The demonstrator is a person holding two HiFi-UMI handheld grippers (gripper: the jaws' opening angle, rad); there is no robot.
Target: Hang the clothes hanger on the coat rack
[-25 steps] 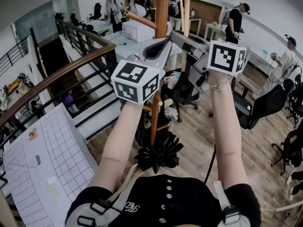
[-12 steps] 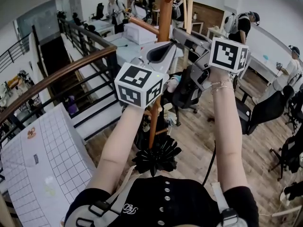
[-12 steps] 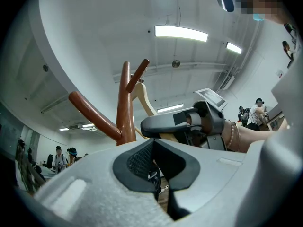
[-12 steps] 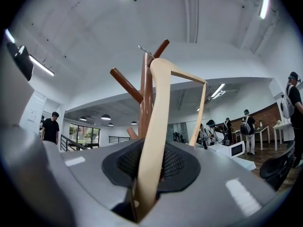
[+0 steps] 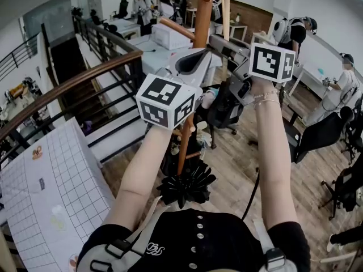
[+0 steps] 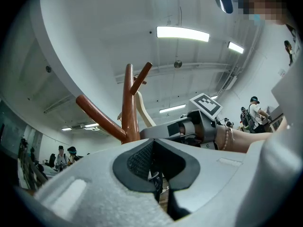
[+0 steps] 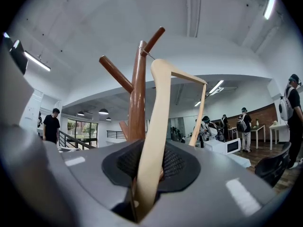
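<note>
Head view: both forearms are raised in front of the brown coat rack (image 5: 195, 27), whose trunk runs down to a black base (image 5: 186, 185). The left gripper (image 5: 195, 61), with its marker cube below, lies just beside the trunk. The right gripper (image 5: 218, 41) reaches in from the right. A pale wooden clothes hanger (image 5: 225, 7) stands upright near the top of the trunk. A white gridded board (image 5: 51, 180) lies at lower left, beside a curved railing (image 5: 74, 86).

Left gripper view: the jaws of the left gripper (image 6: 156, 167) are closed together with only a thin slit between them, and nothing is clenched there. Beyond them rise the coat rack (image 6: 128, 108) and its branches, part of the clothes hanger (image 6: 142, 110), and the right gripper (image 6: 189, 129) reaching in from the right.

Right gripper view: the right gripper (image 7: 149, 167) is clamped on one arm of the clothes hanger (image 7: 158, 112), which stands up between its pads. The hanger's thin metal hook (image 7: 147, 54) reaches the top of the coat rack (image 7: 137, 98) below an upper branch. Whether it rests on the rack cannot be told.
</note>
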